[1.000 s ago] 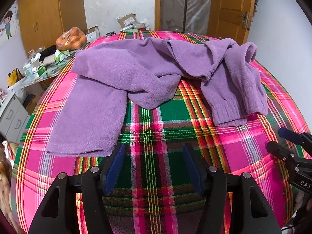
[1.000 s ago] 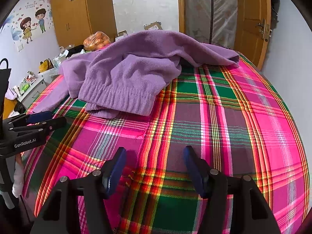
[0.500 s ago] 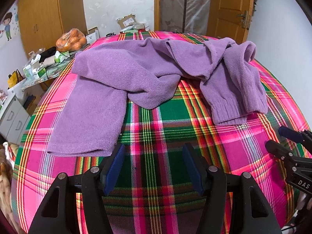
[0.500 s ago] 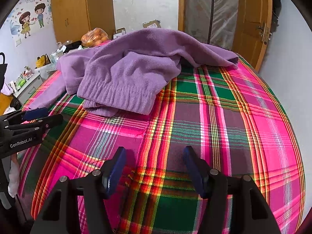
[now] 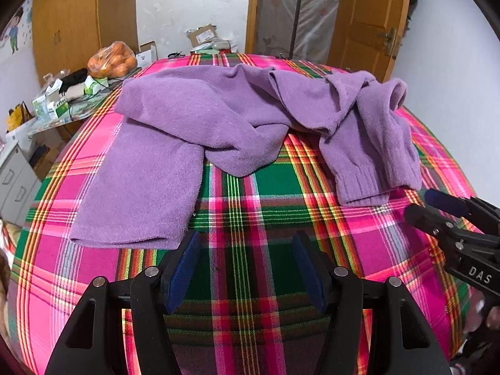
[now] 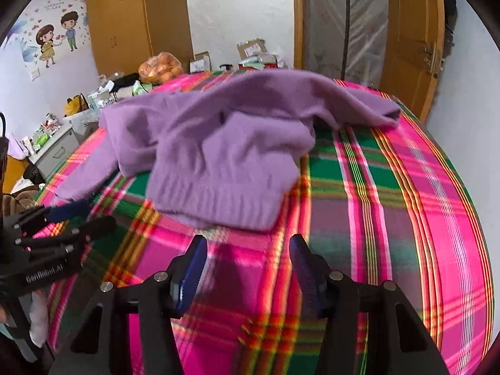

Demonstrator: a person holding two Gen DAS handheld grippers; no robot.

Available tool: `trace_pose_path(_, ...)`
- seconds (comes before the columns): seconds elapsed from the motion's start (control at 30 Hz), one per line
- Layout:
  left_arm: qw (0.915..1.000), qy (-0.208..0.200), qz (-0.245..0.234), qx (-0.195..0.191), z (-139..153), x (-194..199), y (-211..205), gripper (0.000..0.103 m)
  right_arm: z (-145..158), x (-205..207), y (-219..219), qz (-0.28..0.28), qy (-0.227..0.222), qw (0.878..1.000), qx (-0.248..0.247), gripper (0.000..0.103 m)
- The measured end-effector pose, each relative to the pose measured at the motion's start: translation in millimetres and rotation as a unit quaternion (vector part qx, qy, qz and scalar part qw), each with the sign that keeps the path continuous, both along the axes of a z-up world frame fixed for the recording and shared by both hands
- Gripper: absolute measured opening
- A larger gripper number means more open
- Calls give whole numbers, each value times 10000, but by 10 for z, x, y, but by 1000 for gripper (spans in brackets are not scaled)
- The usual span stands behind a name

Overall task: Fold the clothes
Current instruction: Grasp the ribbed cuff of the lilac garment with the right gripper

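Sweater [image 5: 218, 115] sprawls on plaid bedspread [image 5: 256, 212] (wooden door [image 5: 368, 15] behind)

We count one purple sweater [image 5: 200, 118] with two sleeves, lying on one plaid bedspread [image 5: 250, 212]. We see two grippers, the left gripper [image 5: 245, 261] and the right gripper [image 6: 248, 261], each with two blue-padded fingers. Beyond the bed we count one bag of oranges [image 5: 112, 62], one wooden door [image 5: 372, 22] and one wardrobe [image 5: 84, 18].
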State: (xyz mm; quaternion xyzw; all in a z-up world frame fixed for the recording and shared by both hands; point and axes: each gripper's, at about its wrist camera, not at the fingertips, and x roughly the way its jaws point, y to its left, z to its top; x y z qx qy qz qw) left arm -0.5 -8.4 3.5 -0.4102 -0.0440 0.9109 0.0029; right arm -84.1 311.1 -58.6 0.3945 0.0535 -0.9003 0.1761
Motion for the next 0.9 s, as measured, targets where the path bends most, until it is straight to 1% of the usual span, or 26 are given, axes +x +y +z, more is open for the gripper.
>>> trace_pose_path(0.07, 10000, 0, -2, -15, -2, 3, 3, 63, 27, -14, -49, 30, 73, 10000, 28, 55)
trace_pose_path(0.2, 10000, -14, -5, -82, -6, 5, 32, 63, 115, 12, -193, 146, 399, 9988, 260, 55)
trace_pose_path(0.37, 9999, -29, -8, -147, -9, -12, 45, 63, 210, 108, -406, 362, 841, 9939, 618, 55)
trace_pose_path(0.43, 9999, -27, -9, -140, -9, -10, 41, 63, 240, 123, -458, 415, 986, 9919, 689, 55)
trace_pose_path(0.5, 9999, -23, -10, -127, -5, -8, 36, 63, 283, 105, -476, 423, 1041, 9917, 632, 48)
trace_pose_path(0.57, 9999, -19, -13, -114, -3, -4, 33, 63, 350, 89, -422, 467, 1014, 9929, 406, 22)
trace_pose_path(0.6, 9999, -18, -13, -110, -3, -3, 31, 63, 384, 83, -385, 459, 1046, 9930, 311, 17)
trace_pose_path(0.63, 9999, -17, -14, -106, -3, -2, 30, 63, 418, 79, -342, 426, 1085, 9929, 231, 8)
trace_pose_path(0.67, 9999, -16, -16, -102, -3, 0, 30, 63, 452, 75, -298, 389, 1122, 9928, 154, 6)
trace_pose_path(0.73, 10000, -10, -17, -73, -3, 6, 21, 63, 529, 45, -101, 146, 1214, 9924, -140, 6)
trace_pose_path(0.83, 10000, -4, -17, -45, -6, 10, 12, 63, 598, -6, 282, -445, 1280, 9897, -472, 6)
trace_pose_path(0.9, 10000, -2, -16, -38, -9, 17, 13, 63, 584, -74, 595, -890, 1175, 9864, -720, 6)
